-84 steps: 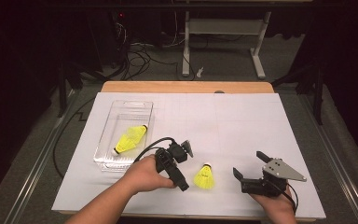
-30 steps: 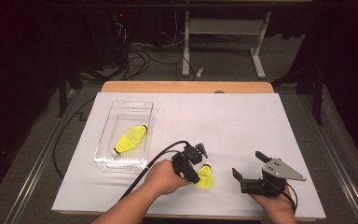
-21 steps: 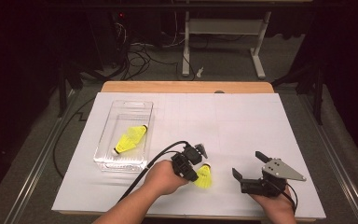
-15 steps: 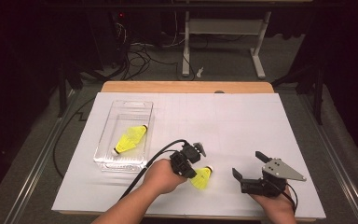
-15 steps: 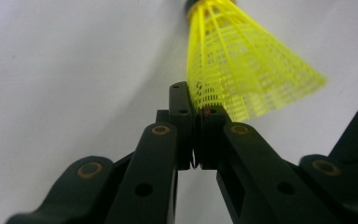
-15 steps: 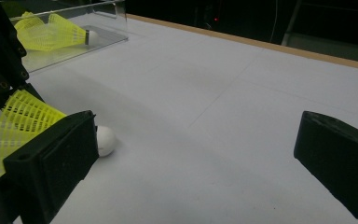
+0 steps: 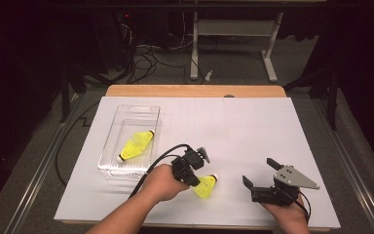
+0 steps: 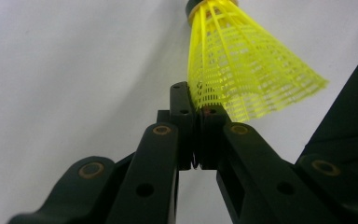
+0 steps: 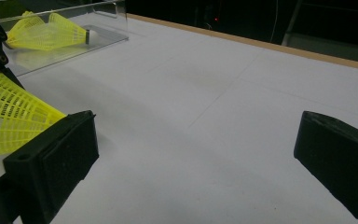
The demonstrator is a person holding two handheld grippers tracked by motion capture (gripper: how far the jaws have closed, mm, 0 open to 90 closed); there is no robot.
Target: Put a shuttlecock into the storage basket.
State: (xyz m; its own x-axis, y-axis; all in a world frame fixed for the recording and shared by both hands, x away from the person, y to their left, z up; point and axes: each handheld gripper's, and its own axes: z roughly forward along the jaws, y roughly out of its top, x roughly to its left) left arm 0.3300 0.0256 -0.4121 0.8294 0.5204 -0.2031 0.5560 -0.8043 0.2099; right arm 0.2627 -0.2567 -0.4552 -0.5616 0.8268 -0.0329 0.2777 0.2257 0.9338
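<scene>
A yellow shuttlecock [image 7: 206, 186] lies on the white sheet near the front, cork end pointing right. My left gripper [image 7: 195, 182] is shut on the rim of its mesh skirt; in the left gripper view the jaws [image 8: 193, 100] meet with the skirt of the shuttlecock [image 8: 242, 70] pinched between them. My right gripper [image 7: 259, 172] rests open to the right, apart from it. Its view shows wide-spread jaws [image 9: 198, 140] with nothing between them and the shuttlecock [image 9: 9, 121] at the left edge.
A clear plastic box [image 7: 126, 117] stands at the left of the white sheet [image 7: 253, 126] with a second yellow shuttlecock [image 7: 135, 145] inside; it also appears far off in the right gripper view, box [image 9: 107, 18] and shuttlecock [image 9: 46, 31]. A black cable trails from the left gripper.
The left gripper came from left of the shuttlecock onto it, closed on its skirt and drew it slightly left. The right gripper has stayed still.
</scene>
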